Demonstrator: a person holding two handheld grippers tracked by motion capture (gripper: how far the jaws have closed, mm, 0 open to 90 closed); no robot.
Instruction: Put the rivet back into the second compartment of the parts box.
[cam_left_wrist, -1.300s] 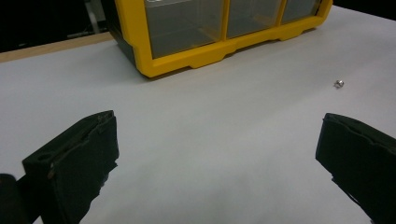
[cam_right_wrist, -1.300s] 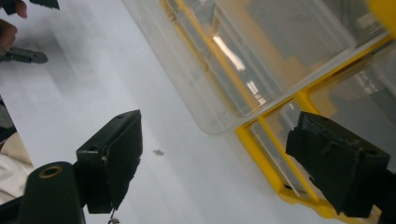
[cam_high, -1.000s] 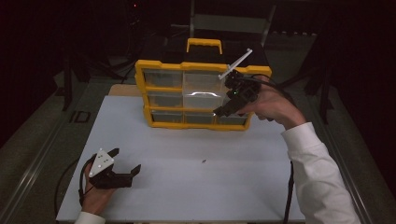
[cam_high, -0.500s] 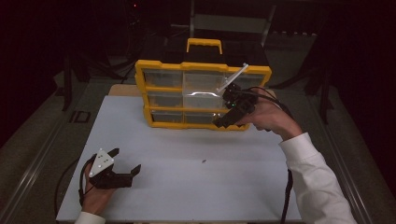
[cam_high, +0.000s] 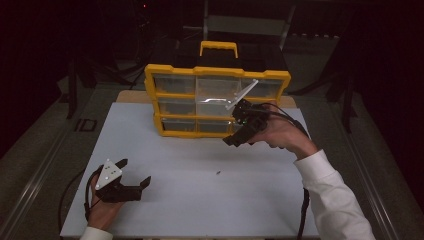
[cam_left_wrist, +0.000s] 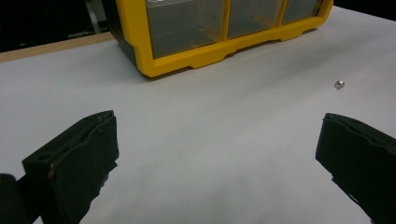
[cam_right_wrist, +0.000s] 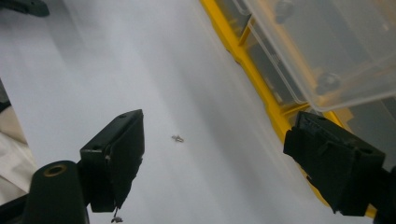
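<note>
A yellow frame with clear drawers is noted on the organizer (cam_high: 216, 102). The table (cam_high: 200, 200) is white, the grippers black, the sleeve (cam_high: 335, 200) white.

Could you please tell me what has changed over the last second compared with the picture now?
The right gripper has drawn back from the yellow drawer cabinet toward the person and lower over the white table, jaws open and empty. The left gripper, the small screw and the cabinet stayed put.
</note>
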